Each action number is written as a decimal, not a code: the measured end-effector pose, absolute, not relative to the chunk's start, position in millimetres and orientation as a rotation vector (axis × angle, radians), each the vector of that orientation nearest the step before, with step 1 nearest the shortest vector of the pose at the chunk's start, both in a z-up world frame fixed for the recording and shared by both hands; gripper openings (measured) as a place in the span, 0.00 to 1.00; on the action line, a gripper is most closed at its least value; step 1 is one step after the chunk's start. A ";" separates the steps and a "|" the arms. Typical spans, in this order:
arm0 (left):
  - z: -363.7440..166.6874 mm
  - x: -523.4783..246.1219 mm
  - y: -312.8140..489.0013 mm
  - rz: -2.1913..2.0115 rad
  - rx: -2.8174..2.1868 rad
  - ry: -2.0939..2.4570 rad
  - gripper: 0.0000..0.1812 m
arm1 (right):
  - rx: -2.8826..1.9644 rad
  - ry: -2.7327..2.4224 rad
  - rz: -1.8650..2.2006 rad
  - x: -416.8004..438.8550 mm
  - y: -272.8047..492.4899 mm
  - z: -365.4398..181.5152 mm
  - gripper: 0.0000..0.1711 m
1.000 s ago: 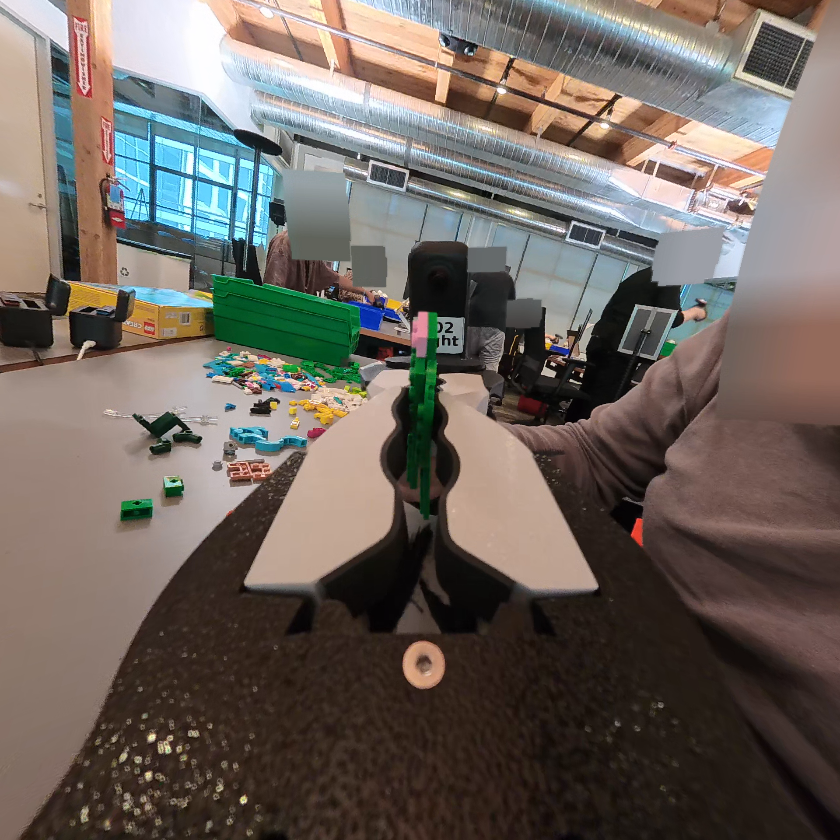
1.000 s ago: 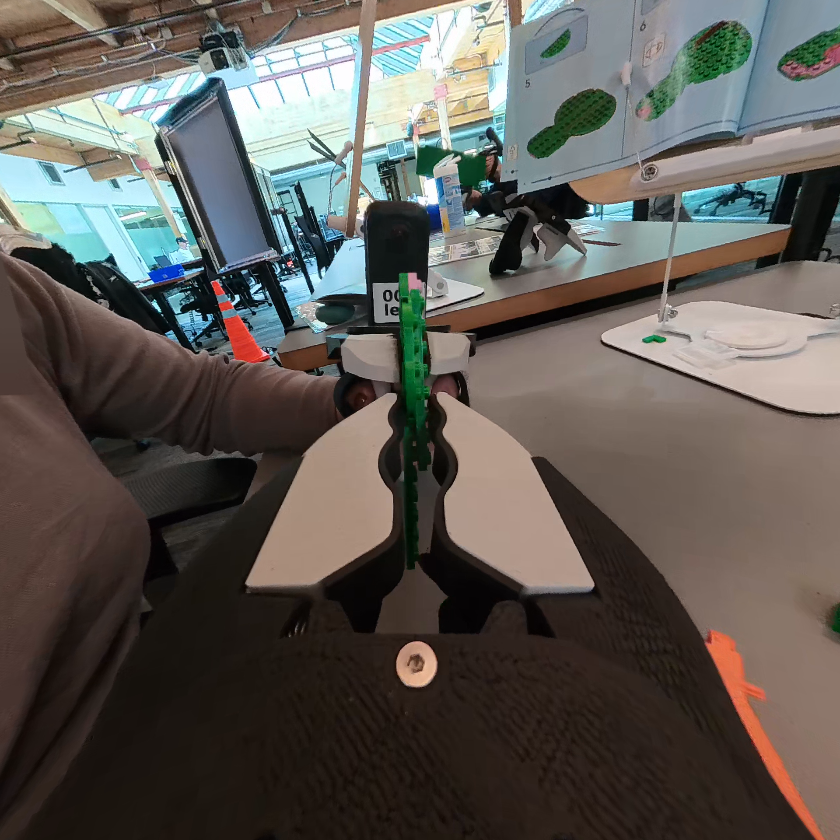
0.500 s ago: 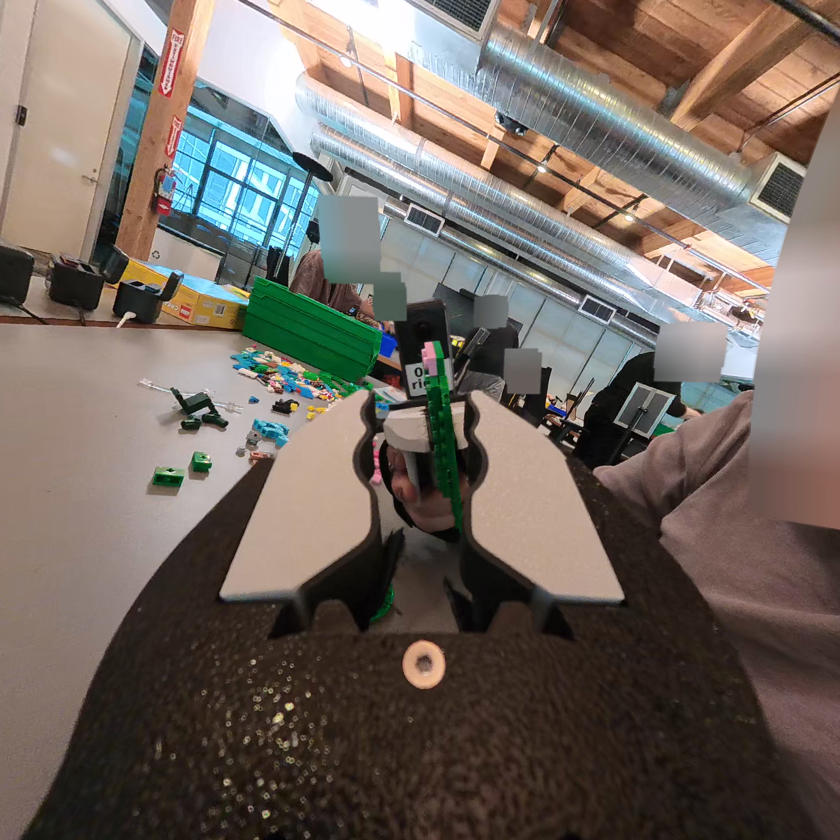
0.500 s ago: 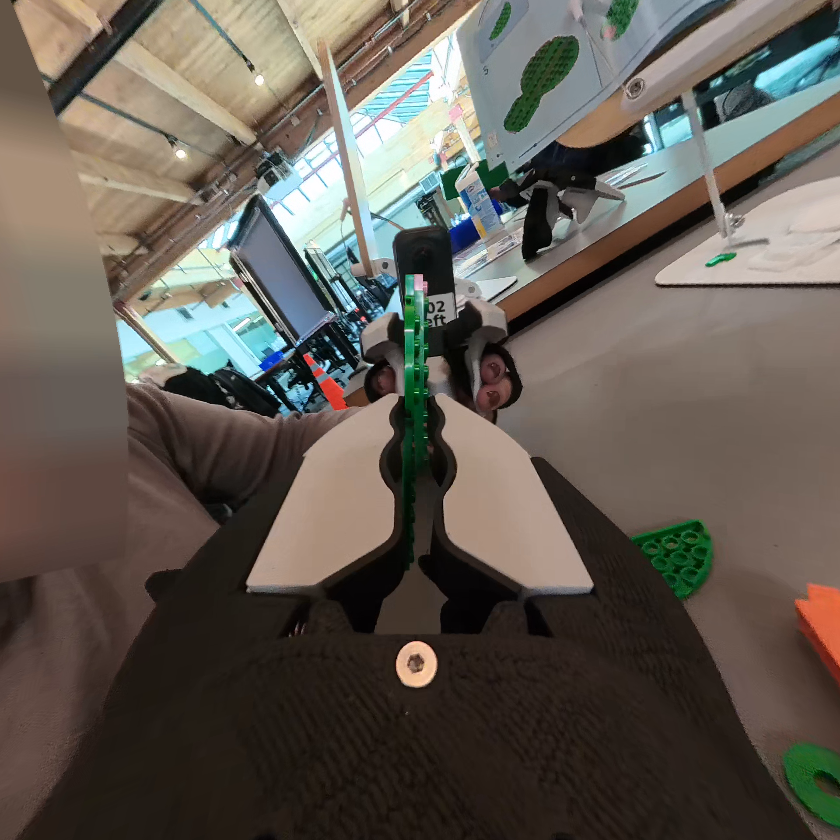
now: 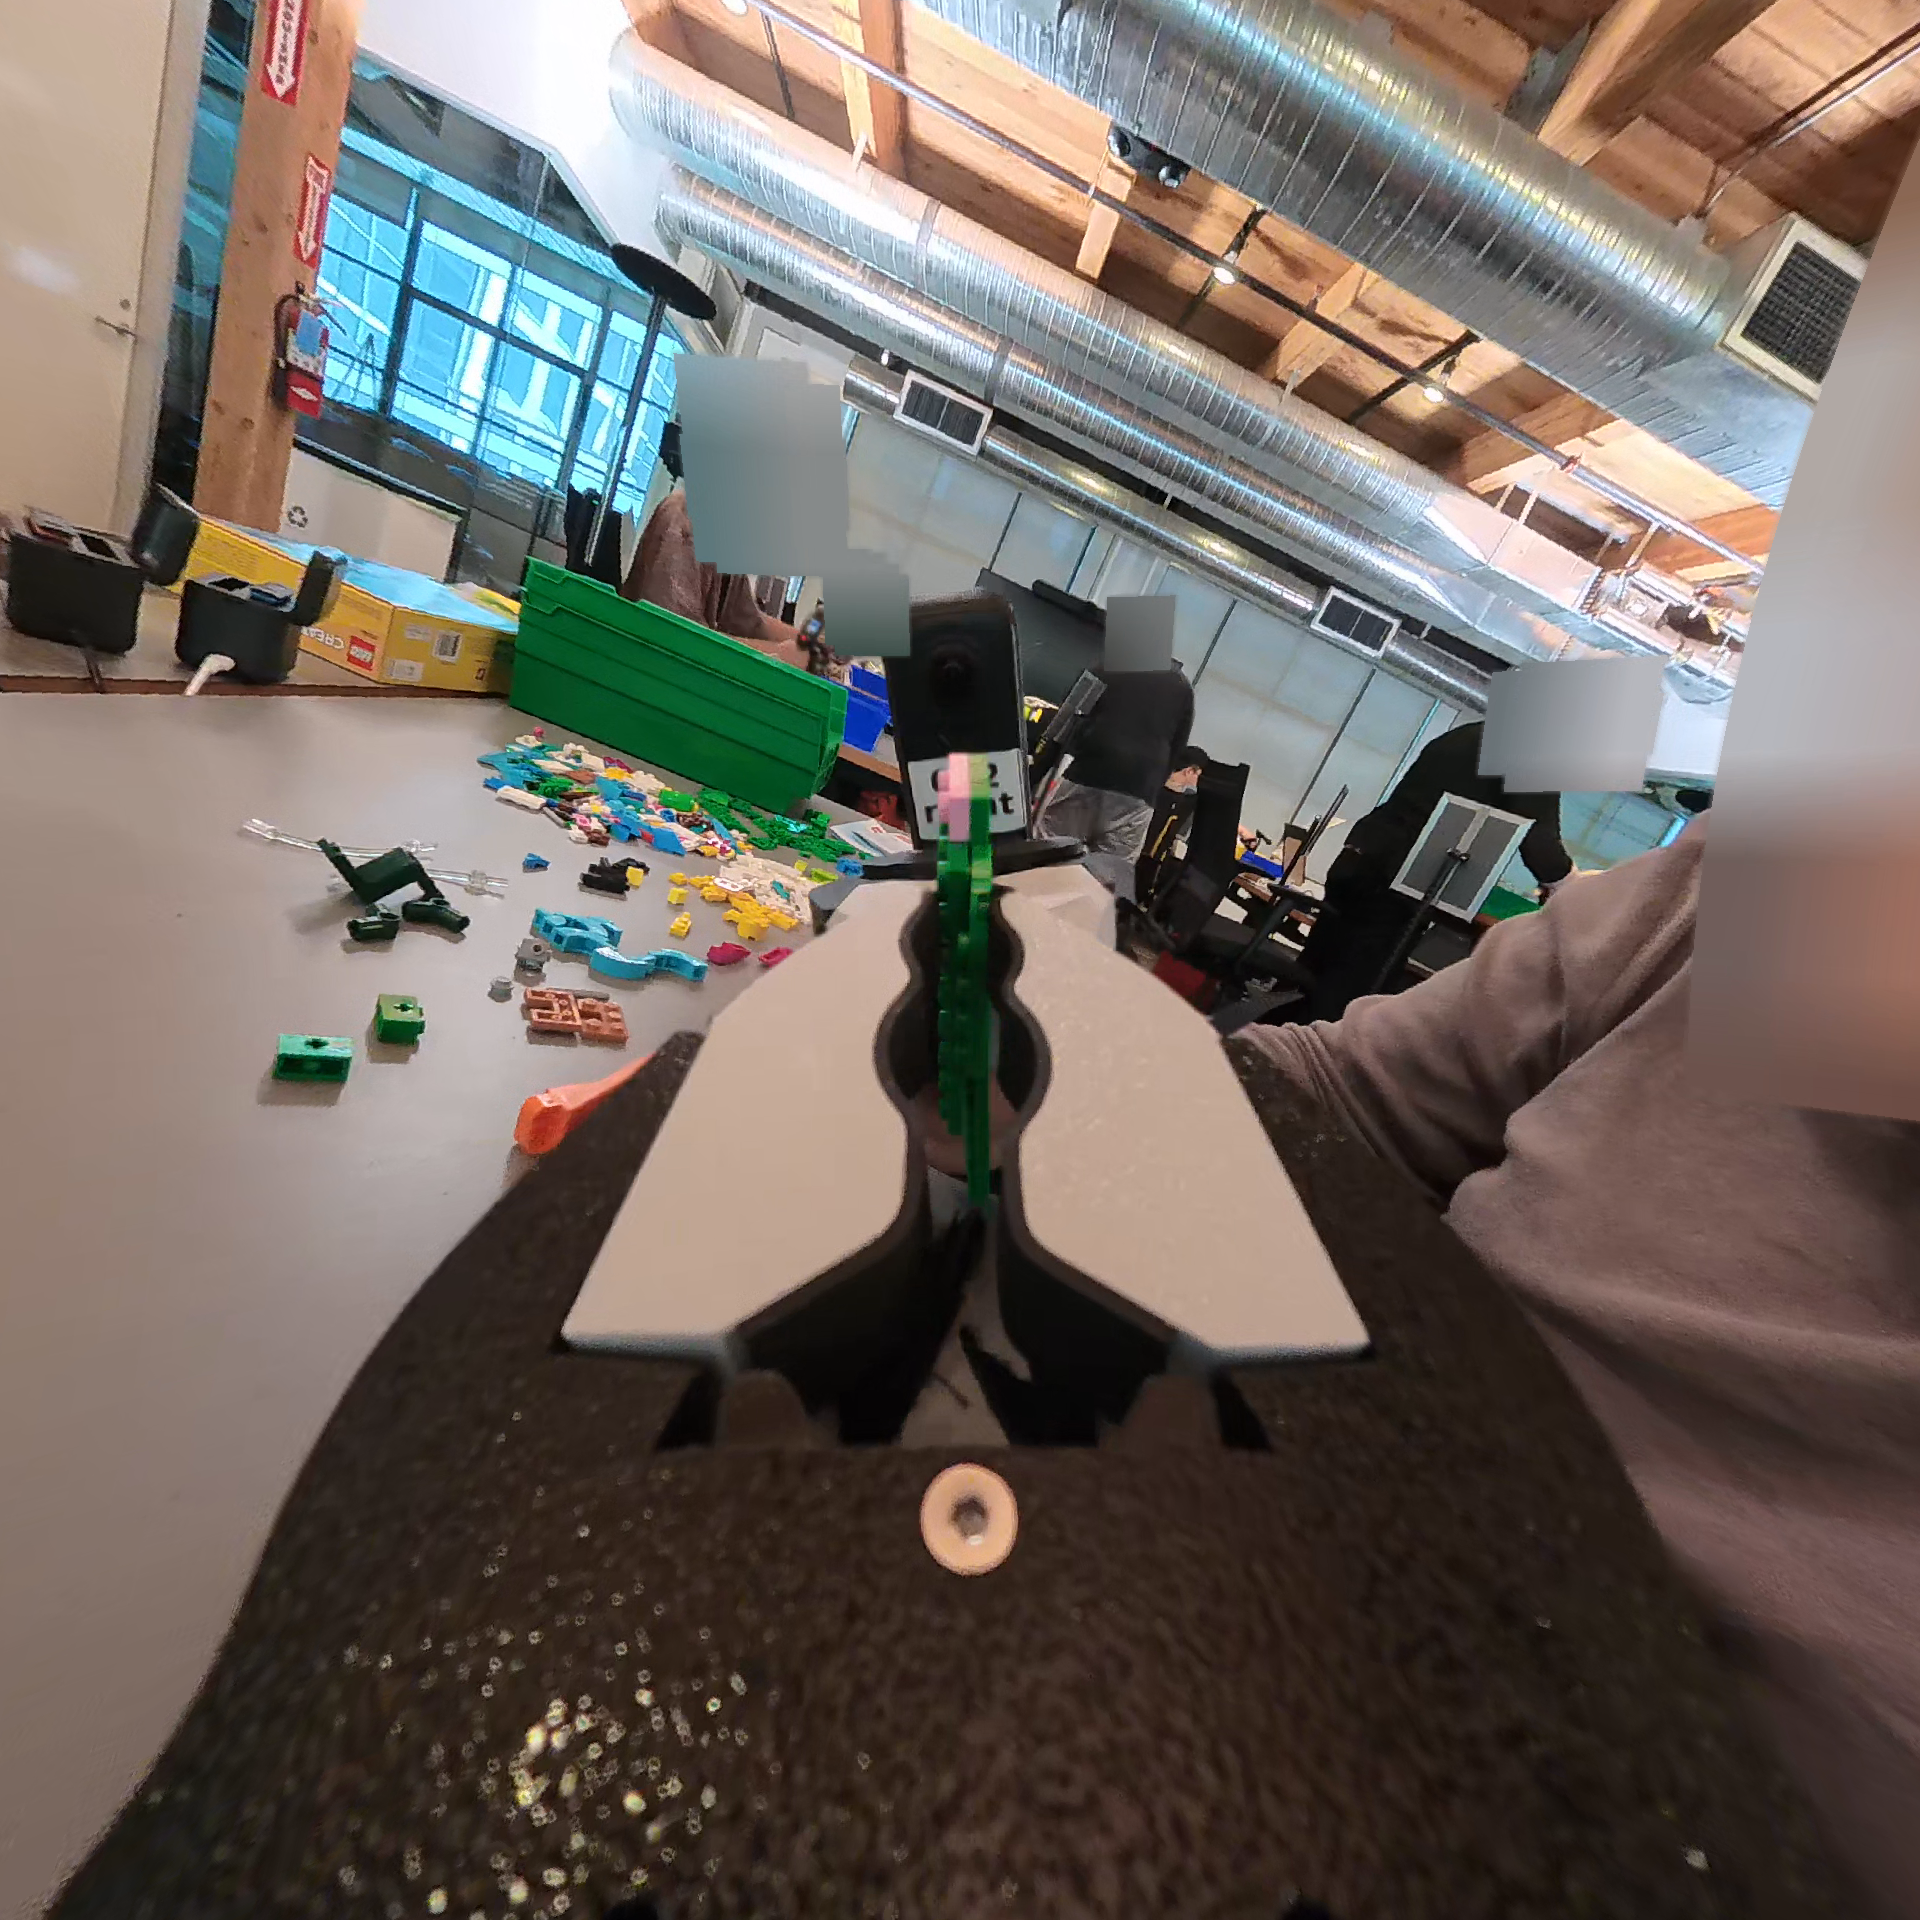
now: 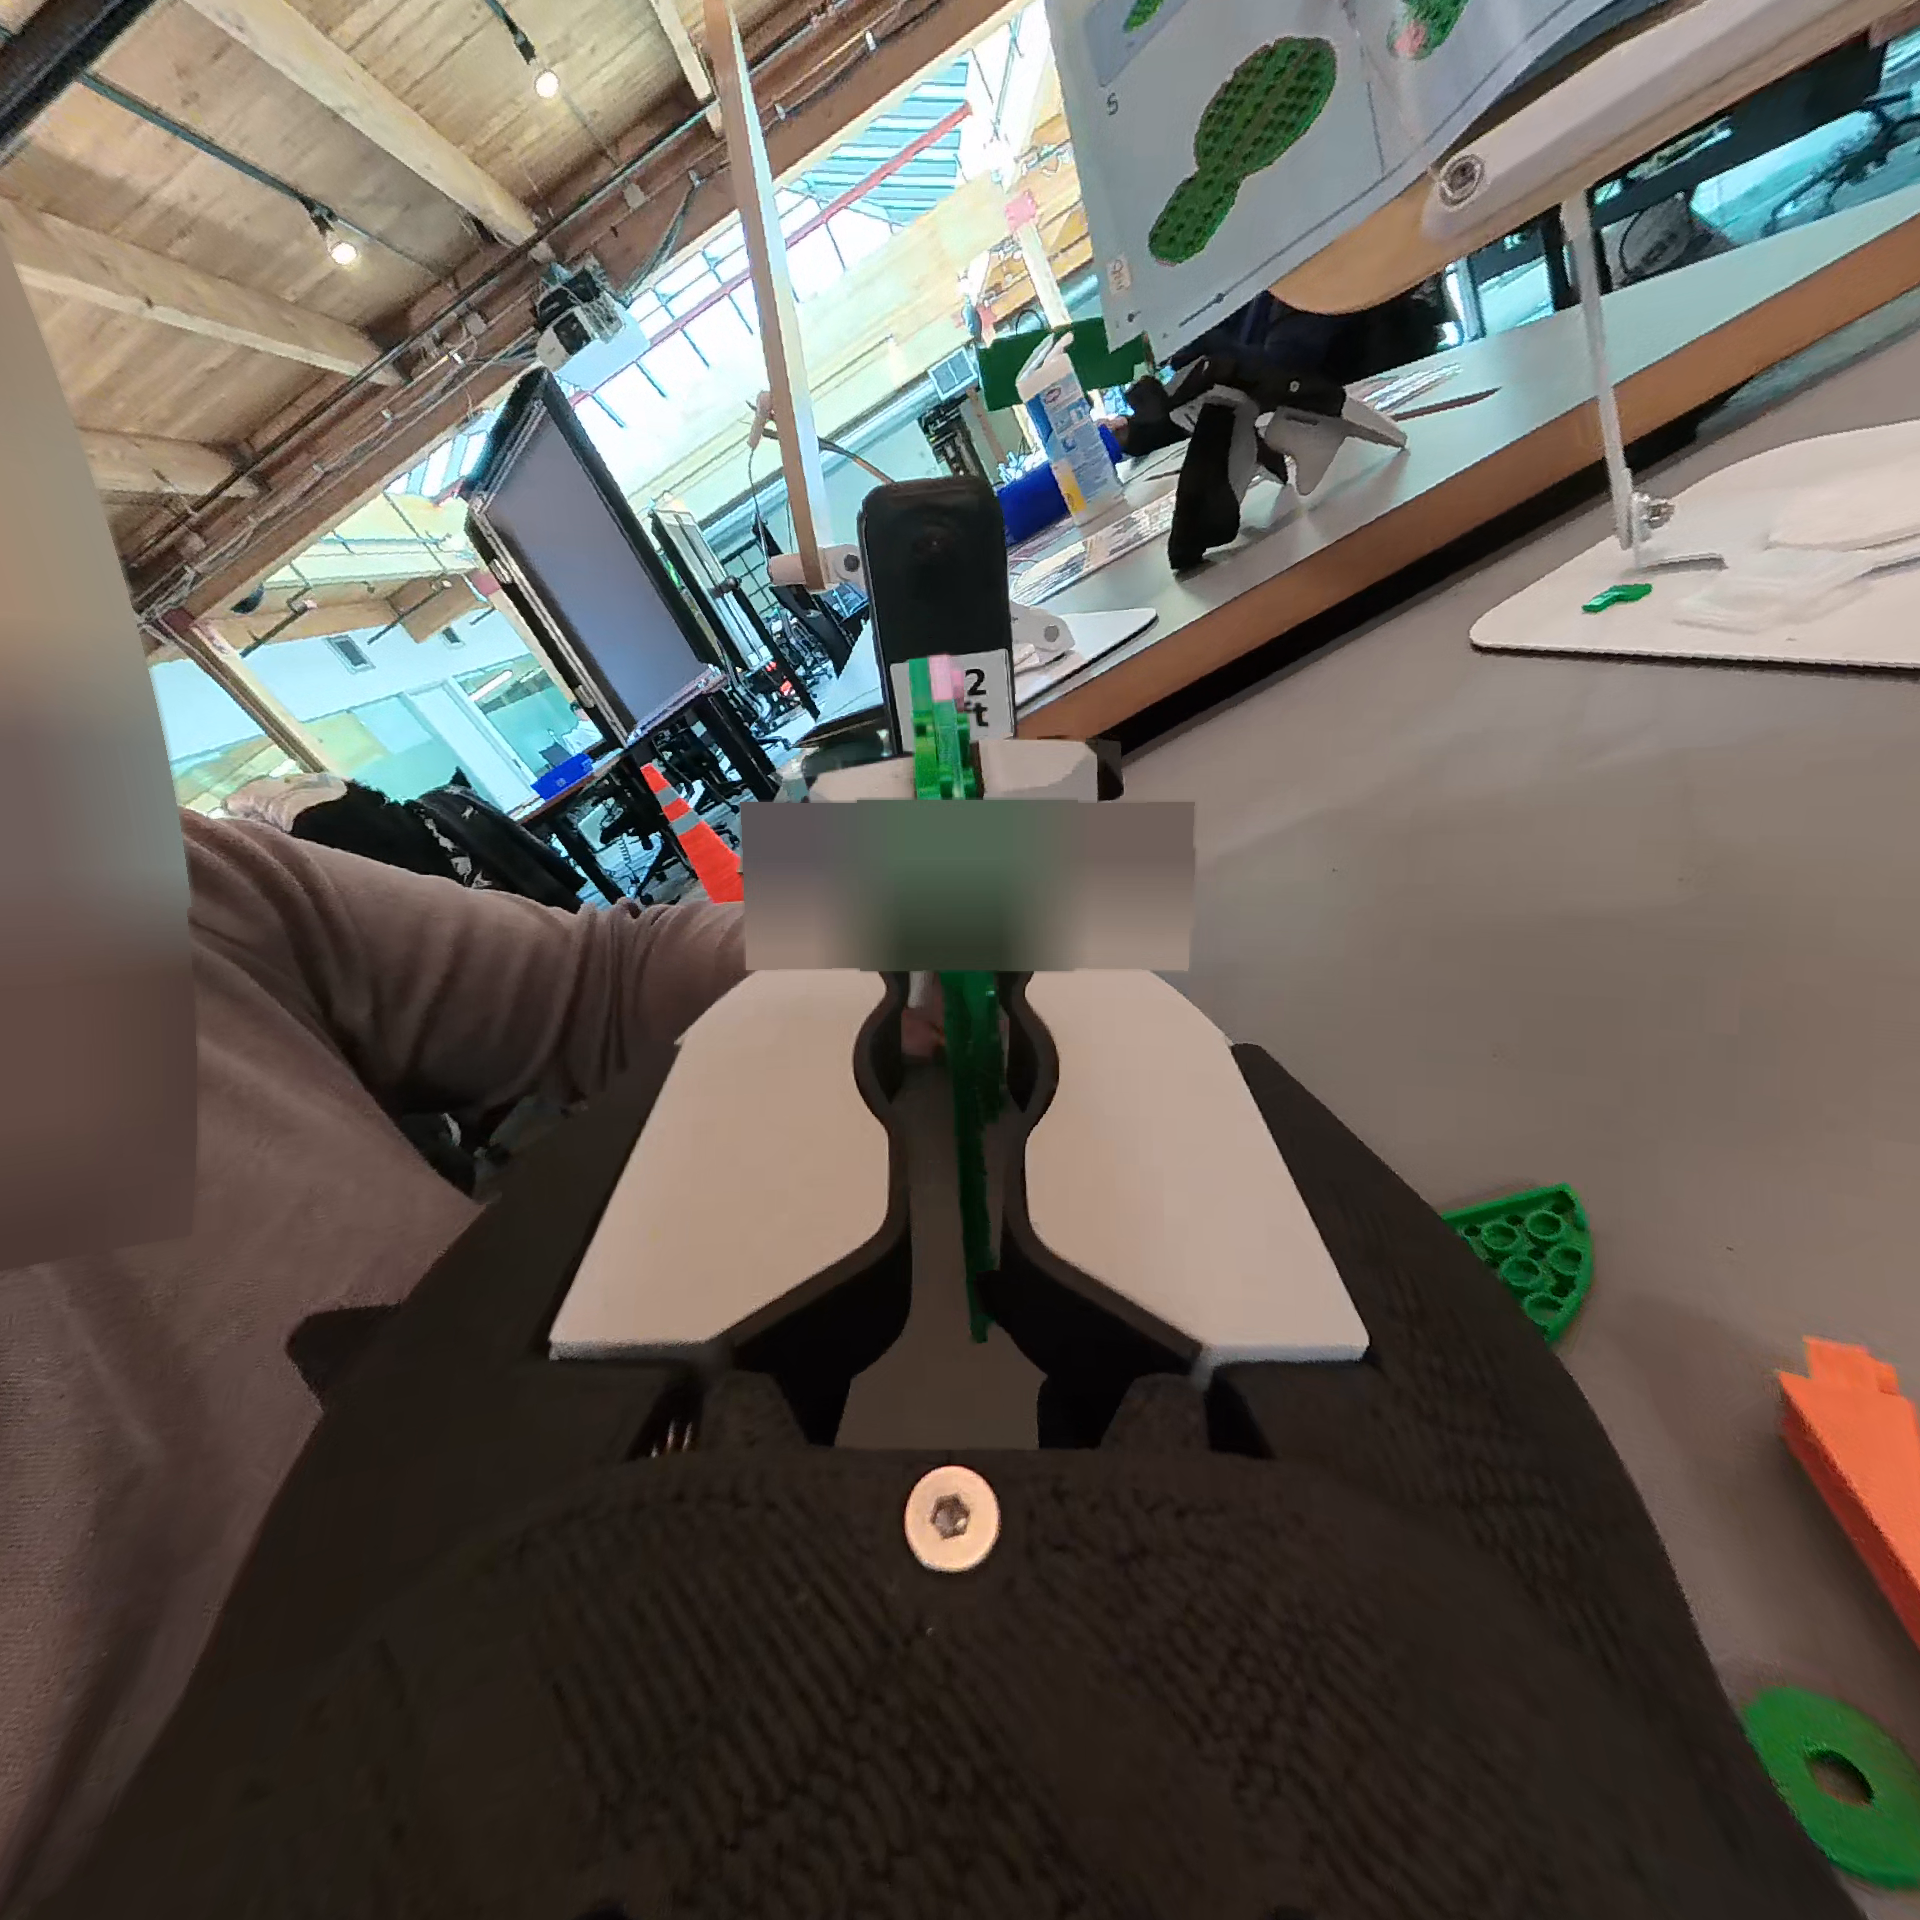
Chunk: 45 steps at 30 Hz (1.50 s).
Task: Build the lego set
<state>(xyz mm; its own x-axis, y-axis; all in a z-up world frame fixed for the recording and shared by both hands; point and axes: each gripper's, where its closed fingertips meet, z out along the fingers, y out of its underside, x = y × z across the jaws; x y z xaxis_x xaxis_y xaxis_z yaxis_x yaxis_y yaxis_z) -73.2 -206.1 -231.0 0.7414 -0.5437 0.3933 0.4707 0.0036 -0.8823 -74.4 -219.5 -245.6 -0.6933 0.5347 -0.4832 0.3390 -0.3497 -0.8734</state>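
Observation:
A flat green Lego plate assembly with a pink piece on its top edge is held on edge between the two grippers, which face each other above the grey table. My left gripper is shut on the plate. The right gripper's black camera body shows just beyond it. In the right wrist view, my right gripper is slightly open around the same plate, which lies against the right finger with a dark gap on its left. A blur patch hides the fingertips.
A pile of loose bricks and stacked green bins lie far left, with two green bricks nearer. An orange tool, a green quarter plate and a green ring lie at right. The instruction booklet hangs on a stand. Left and right tips are no more than a few centimetres apart.
My left gripper opened half a second ago and has shut on the plate again. My right gripper, shut on the plate before, has loosened. Both grippers have tilted back down.

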 end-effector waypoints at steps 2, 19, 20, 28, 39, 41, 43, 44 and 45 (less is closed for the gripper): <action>-231.3 -72.2 -205.8 -0.813 -1.345 0.060 0.04 | -1.145 -1.711 2.156 -74.9 -220.4 -246.1 0.05; -220.0 -117.9 -209.2 -0.947 -1.156 -0.246 0.04 | -1.156 -1.798 1.983 -75.9 -212.2 -254.9 0.17; -221.5 -124.4 -208.9 -0.950 -1.145 -0.289 0.04 | -1.138 -1.797 1.944 -76.5 -209.6 -254.6 0.18; -239.7 -153.2 -204.7 -1.285 -1.049 -0.626 0.04 | -0.497 -1.672 0.931 -80.8 -169.8 -241.5 0.38; -272.2 -73.5 -193.7 -1.734 -1.410 -0.547 0.04 | 0.302 -1.535 0.319 -62.5 -219.9 -264.8 0.18; -269.8 -72.4 -194.4 -1.767 -1.384 -0.545 0.04 | 0.323 -1.536 0.300 -62.1 -222.7 -268.1 0.10; -266.5 -72.8 -194.8 -1.737 -1.367 -0.517 0.05 | 0.315 -1.542 0.302 -62.7 -223.6 -269.3 0.06; -261.9 -72.4 -196.4 -1.719 -1.348 -0.478 0.11 | 0.290 -1.543 0.327 -62.6 -223.0 -266.3 0.05; -254.4 -71.6 -198.8 -1.718 -1.311 -0.427 0.17 | 0.251 -1.548 0.373 -62.0 -221.3 -262.0 0.05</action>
